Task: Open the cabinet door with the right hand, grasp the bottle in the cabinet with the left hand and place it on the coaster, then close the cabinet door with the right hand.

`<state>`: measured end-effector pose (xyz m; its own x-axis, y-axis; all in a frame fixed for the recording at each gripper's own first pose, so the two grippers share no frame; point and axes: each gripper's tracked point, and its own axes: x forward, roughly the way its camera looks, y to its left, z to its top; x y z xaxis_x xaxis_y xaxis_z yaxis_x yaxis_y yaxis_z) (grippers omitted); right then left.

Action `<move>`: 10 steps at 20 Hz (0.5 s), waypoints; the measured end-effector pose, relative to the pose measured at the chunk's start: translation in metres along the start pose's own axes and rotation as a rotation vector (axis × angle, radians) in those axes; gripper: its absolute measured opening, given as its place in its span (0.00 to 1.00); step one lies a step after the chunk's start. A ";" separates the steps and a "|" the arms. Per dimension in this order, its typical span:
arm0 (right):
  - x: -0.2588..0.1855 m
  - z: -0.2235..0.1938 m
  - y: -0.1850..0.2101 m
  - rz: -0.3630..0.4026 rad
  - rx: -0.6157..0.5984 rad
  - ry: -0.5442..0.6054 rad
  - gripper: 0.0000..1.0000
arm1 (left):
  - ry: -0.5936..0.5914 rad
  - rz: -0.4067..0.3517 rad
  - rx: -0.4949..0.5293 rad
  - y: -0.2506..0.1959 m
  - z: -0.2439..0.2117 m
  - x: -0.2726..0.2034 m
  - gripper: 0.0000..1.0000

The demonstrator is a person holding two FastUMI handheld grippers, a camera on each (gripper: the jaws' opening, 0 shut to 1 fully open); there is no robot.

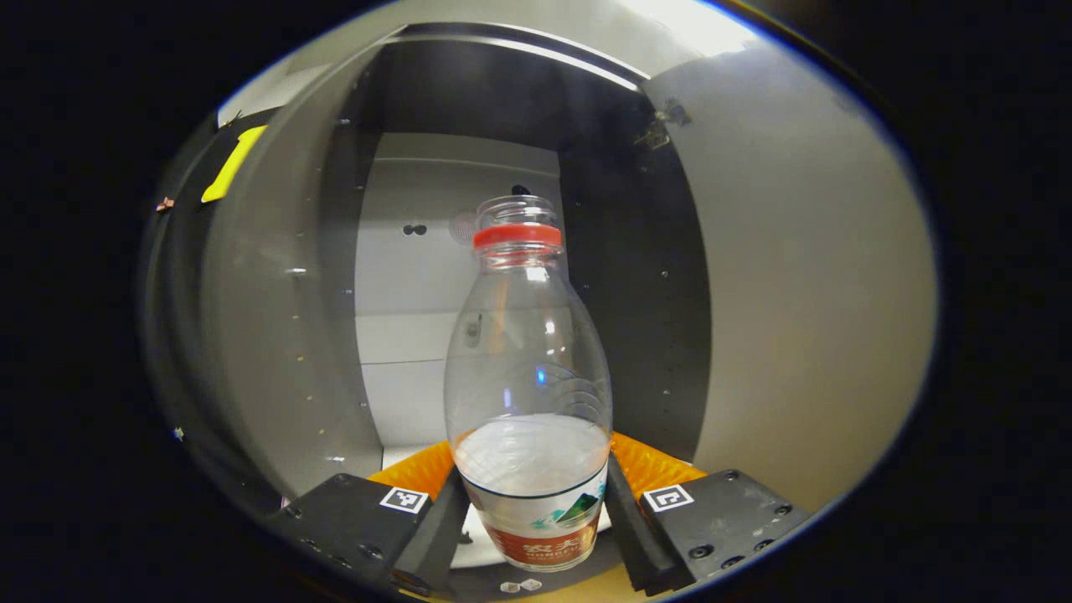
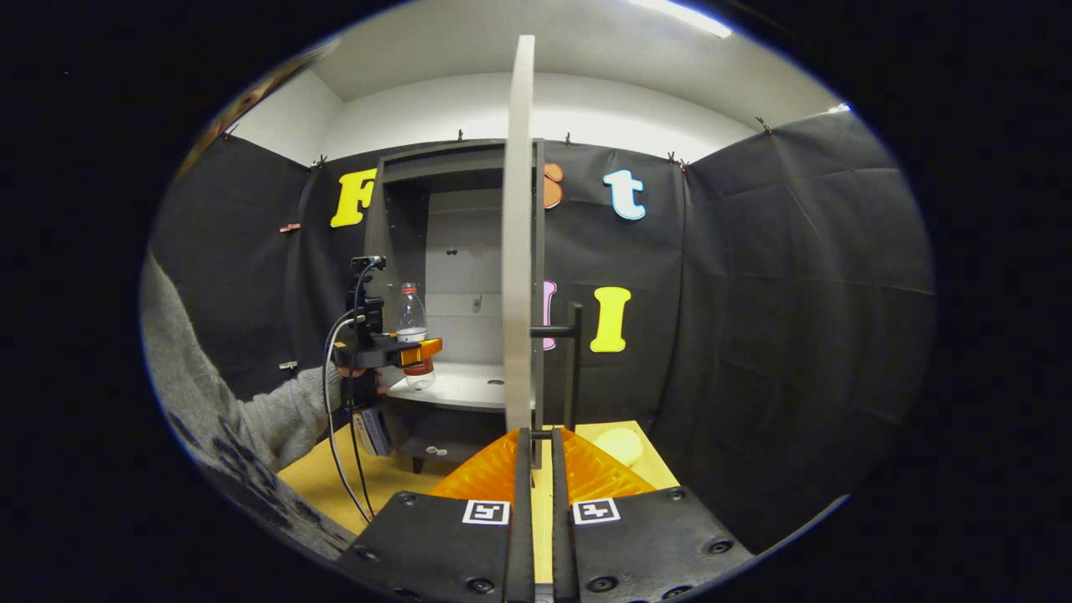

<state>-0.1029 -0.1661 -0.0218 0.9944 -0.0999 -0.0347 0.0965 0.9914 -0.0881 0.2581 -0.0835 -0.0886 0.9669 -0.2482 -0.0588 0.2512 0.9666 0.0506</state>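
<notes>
Your left gripper (image 1: 536, 523) clamps the water bottle (image 1: 528, 394) at lower centre, inside the open cabinet (image 2: 402, 251). Your right gripper (image 2: 536, 490) pinches the door (image 2: 519, 234) edge. Still ahead: carrying the bottle to the coaster (image 2: 618, 444), shutting the door.

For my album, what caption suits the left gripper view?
Left gripper closed on the bottle, standing upright inside the open cabinet.

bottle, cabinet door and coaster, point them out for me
bottle (image 1: 528, 352), left gripper view, clear body
cabinet door (image 2: 518, 251), right gripper view, its near edge
coaster (image 2: 621, 445), right gripper view, pale top face
</notes>
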 end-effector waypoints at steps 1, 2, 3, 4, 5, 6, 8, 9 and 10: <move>0.000 0.004 0.018 0.027 -0.002 -0.018 0.09 | -0.002 -0.007 -0.007 0.002 0.000 -0.016 0.78; 0.001 0.008 0.037 0.059 0.002 -0.030 0.13 | 0.000 -0.007 -0.007 0.006 -0.001 -0.033 0.78; 0.007 0.006 0.053 0.085 0.007 -0.033 0.10 | 0.003 -0.008 0.001 0.010 -0.004 -0.049 0.78; 0.011 0.005 0.069 0.104 0.009 -0.035 0.22 | 0.007 -0.007 0.010 0.013 -0.006 -0.063 0.77; 0.014 0.007 0.082 0.126 0.017 -0.046 0.31 | 0.008 -0.002 0.018 0.017 -0.010 -0.077 0.77; 0.020 0.008 0.095 0.145 0.029 -0.058 0.39 | 0.010 0.004 0.023 0.021 -0.014 -0.091 0.78; 0.038 0.012 0.111 0.158 0.066 -0.090 0.46 | 0.017 0.012 0.012 0.027 -0.023 -0.112 0.78; 0.045 0.016 0.122 0.174 0.087 -0.112 0.46 | 0.025 0.016 -0.001 0.030 -0.030 -0.124 0.77; 0.052 0.021 0.129 0.183 0.106 -0.139 0.68 | 0.034 0.020 -0.015 0.033 -0.037 -0.134 0.78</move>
<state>-0.0379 -0.0421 -0.0137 0.9914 0.0877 0.0970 -0.0894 0.9959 0.0125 0.1350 -0.0157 -0.1156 0.9696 -0.2270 -0.0918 0.2311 0.9722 0.0369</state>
